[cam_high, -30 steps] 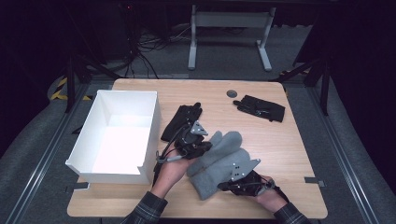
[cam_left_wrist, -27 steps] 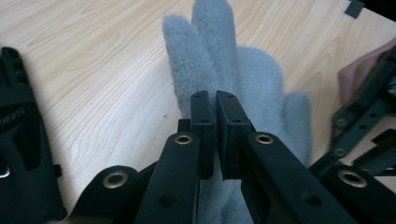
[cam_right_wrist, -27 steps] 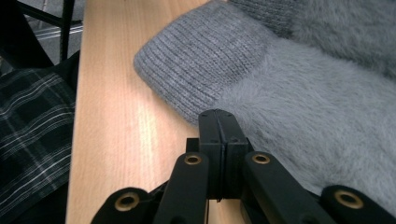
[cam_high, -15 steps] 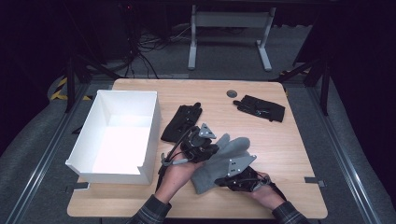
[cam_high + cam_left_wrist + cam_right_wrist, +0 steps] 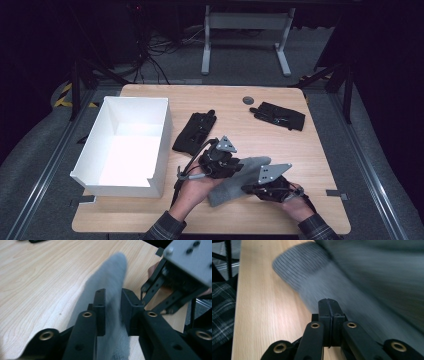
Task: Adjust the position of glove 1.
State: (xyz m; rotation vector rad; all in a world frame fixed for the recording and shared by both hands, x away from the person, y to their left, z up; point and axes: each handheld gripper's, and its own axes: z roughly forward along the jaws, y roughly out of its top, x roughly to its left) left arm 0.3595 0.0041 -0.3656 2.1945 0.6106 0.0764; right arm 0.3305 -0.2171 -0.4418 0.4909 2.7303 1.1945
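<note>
Lying near the table's point(image 5: 150, 220) front edge, the grey glove point(image 5: 235, 182) is pinched by the right gripper point(image 5: 250, 189), jaws pressed together. The left gripper point(image 5: 235, 167) straddles it, jaws just opening narrowly. Farther back lie two black gloves point(image 5: 195, 131) point(image 5: 278, 115); a white box point(image 5: 127, 145) hugs the left edge.

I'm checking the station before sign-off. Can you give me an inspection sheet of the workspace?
Surface: wooden table, bare at right.
Job's things: grey mitten between both tools.
Clutter: white box at left; black glove beside it; second black glove and a small disc at the far edge.
Grippers: left tool has just been opening, mitten between its jaws; right tool shut on mitten.
Cables: tangle on floor behind.
Surroundings: dark; grey stand beyond.
</note>
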